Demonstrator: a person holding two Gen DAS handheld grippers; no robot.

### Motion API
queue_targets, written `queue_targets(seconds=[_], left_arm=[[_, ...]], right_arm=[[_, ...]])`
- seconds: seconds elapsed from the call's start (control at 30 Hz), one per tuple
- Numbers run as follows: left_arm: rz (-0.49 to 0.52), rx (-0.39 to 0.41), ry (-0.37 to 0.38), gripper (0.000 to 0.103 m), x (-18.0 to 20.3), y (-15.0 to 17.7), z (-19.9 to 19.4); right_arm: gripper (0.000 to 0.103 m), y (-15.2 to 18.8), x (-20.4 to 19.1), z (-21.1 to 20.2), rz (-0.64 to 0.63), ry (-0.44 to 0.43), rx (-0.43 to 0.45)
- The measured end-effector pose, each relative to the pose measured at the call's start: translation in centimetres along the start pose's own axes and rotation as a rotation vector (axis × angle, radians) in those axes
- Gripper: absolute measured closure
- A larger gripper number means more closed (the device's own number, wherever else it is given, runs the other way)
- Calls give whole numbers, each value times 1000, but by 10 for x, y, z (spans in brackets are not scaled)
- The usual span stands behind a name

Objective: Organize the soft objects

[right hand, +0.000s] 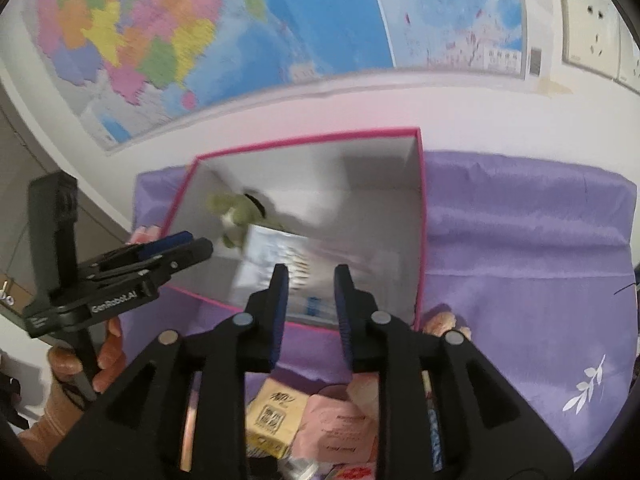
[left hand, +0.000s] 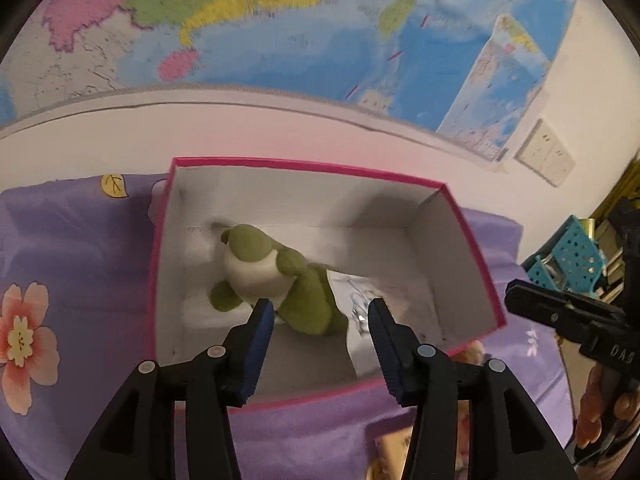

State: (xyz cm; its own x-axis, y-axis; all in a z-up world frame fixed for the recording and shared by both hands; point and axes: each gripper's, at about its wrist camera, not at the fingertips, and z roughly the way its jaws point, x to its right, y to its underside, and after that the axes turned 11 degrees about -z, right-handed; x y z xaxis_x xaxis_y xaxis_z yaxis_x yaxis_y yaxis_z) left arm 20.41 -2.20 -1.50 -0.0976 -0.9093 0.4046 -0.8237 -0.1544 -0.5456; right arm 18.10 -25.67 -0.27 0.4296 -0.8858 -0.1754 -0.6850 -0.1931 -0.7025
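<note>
A pink-rimmed box [left hand: 472, 248] with white inner walls sits open on a purple cloth [left hand: 80, 240] printed with flowers, filling the middle of both views. Its far rim runs close along the white wall below a coloured map [left hand: 280, 32]; whether it touches the wall cannot be told.

In the left wrist view the green plush toy [left hand: 272, 264] lies inside the box, toward the left half of the floor, its pale belly turned up and its head near the back-left corner. Just right of it lies a clear plastic packet [left hand: 360, 300]. The right half of the box floor is bare up to the right wall.

The left gripper [left hand: 322, 316] hangs over the near rim of the box, at the lower centre of the frame. Its jaws stand apart, with the toy's lower body seen in the gap, but the blue pads do not press on it.

In the right wrist view the right gripper [right hand: 311, 280] is poised over the near edge of the box, lower centre. Its jaws are parted narrowly and hold nothing; the blurred packet [right hand: 272, 256] lies beyond them on the box floor. The toy [right hand: 236, 216] appears at the box's left side.

Below the right gripper, on the cloth at the bottom of the frame, lie a yellow packet [right hand: 276, 416] and a pink packet [right hand: 340, 424]. To the right the cloth is open and flat.
</note>
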Motion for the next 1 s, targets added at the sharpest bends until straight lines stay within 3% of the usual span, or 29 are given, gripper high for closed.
queue_targets(seconds=[0.37, 0.63, 0.73, 1.0], left_arm=[[119, 87, 127, 49, 25, 44, -77], [193, 90, 195, 48, 31, 90, -110], [212, 59, 214, 48, 30, 109, -112], [239, -42, 221, 48, 28, 162, -96]], right_arm=[[67, 25, -42, -92, -37, -283, 188], [55, 79, -81, -142, -154, -337, 249], [48, 110, -91, -143, -183, -332, 235], [47, 182, -87, -90, -100, -275, 36]])
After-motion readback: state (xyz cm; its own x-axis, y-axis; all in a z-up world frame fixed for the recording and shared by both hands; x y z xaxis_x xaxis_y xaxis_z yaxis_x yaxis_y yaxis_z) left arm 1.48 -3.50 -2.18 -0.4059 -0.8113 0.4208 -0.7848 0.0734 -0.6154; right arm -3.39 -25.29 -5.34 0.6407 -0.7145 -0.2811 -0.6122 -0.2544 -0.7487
